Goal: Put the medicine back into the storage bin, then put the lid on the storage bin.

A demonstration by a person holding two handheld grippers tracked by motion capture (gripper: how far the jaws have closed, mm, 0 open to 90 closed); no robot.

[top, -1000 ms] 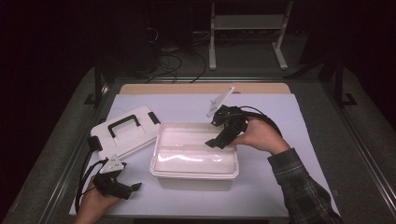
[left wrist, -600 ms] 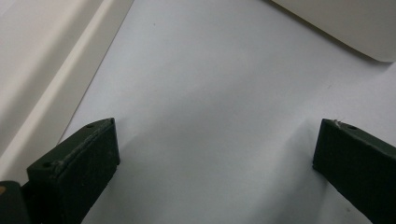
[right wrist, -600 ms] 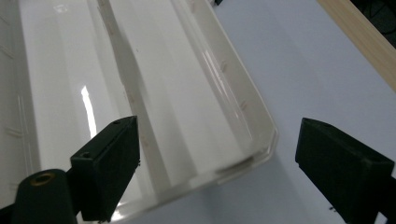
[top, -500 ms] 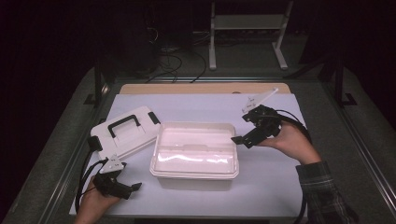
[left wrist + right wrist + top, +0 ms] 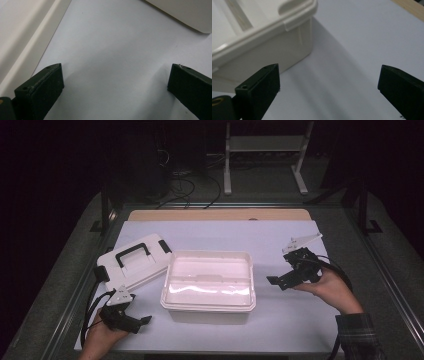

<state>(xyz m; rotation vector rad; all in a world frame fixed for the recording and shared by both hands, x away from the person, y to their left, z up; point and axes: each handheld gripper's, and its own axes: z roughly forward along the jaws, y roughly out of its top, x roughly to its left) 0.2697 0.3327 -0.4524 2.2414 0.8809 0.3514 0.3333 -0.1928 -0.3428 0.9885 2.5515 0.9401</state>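
Two spread, empty claws, left [image 5: 142,321] at 7 o'clock, right [image 5: 274,281] at 3 o'clock of open white plastic storage box [image 5: 208,285]: probably light, stiff, slick; best gripped by rim.

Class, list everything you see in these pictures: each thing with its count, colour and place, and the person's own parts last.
Box: one, white, open, mid-table.
Lid: one, white with black handle, left of the box, touching it.
Sheet: one, pale, covering the table.
Stand: one, white, on the floor behind the table.
Cables: several, black, on the floor behind the table.
Left tool: one, black, open, near left corner.
Right tool: one, black, open, right of the box.
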